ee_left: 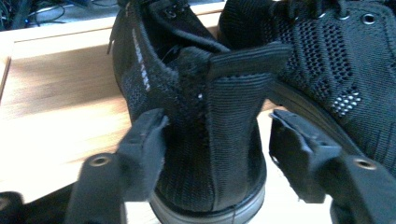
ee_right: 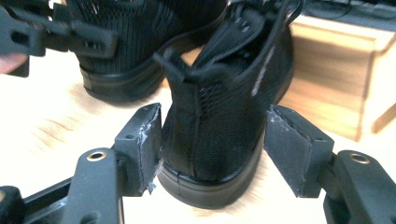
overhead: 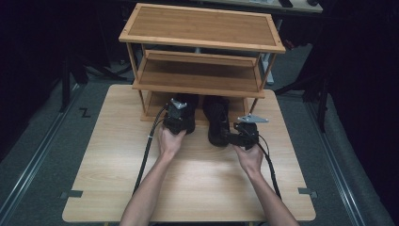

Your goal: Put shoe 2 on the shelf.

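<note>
**A:** Nearest the table's front edge, what is showing?

**B:** Two forearms are reaching in over the wooden table (overhead: 117, 188), each hand working a gripper. The left gripper (overhead: 178, 117) and right gripper (overhead: 245, 133) are both sitting at the heels of a pair of black shoes.

**A:** Are the jaws gripping anything?

**B:** Not firmly, by the look of it. In the left gripper view the jaws are standing spread either side of the left shoe's (ee_left: 210, 126) heel, one pad just touching the knit, the other apart. In the right gripper view the jaws are likewise straddling the right shoe's (ee_right: 219, 126) heel, released, with a gap on one side.

**A:** Where are the shoes sitting?

**B:** Side by side on the table, toes pointing into the bottom level of the wooden shoe rack (overhead: 202, 42), which is standing at the far end.

**A:** How would they handle?

**B:** Probably light. The mesh upper is looking soft and would give under a squeeze; the heel counter and rubber sole are looking stiffer, so the heel seems the sound place to pinch.

**A:** Any branding?

**B:** A pale stripe of lettering is running down the side of each shoe, too blurred to read.
</note>
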Tool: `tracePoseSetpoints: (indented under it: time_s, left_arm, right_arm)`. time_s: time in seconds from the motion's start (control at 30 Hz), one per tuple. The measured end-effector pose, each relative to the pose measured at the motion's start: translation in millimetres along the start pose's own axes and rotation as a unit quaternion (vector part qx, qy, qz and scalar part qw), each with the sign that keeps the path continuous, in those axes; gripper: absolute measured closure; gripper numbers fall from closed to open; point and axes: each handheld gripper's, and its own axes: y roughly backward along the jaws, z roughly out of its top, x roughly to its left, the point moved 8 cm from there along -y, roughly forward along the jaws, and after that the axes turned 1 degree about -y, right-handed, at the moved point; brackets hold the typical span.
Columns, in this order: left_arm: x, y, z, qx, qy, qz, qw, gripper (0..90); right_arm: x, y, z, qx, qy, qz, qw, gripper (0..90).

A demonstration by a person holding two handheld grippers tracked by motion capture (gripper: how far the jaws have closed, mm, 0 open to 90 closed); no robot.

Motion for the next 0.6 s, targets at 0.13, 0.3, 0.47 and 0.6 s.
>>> tracePoseSetpoints:
  time_s: [0.13,0.3,0.47,0.6]
  left_arm:
    - [2.1,0.3,1.2,-0.003,0.009,-0.005,0.9999,46.0]
    - [3.1,0.4,1.5,-0.004,0.012,-0.017,0.9998,61.5]
    - [1.5,0.8,1.8,-0.006,0.008,-0.036,0.9993,70.4]
    - [3.0,0.8,1.8,-0.004,0.009,-0.042,0.9991,73.9]
  right_arm:
    - [0.2,-16.2,-5.0,0.019,0.002,-0.014,0.9997,39.1]
    - [-0.9,-25.5,-3.3,0.014,0.005,-0.020,0.9997,67.2]
    - [-5.3,-28.6,-0.1,0.014,-0.006,-0.023,0.9996,76.5]
    - [-1.3,-33.8,5.8,0.024,-0.005,-0.027,0.9993,77.5]
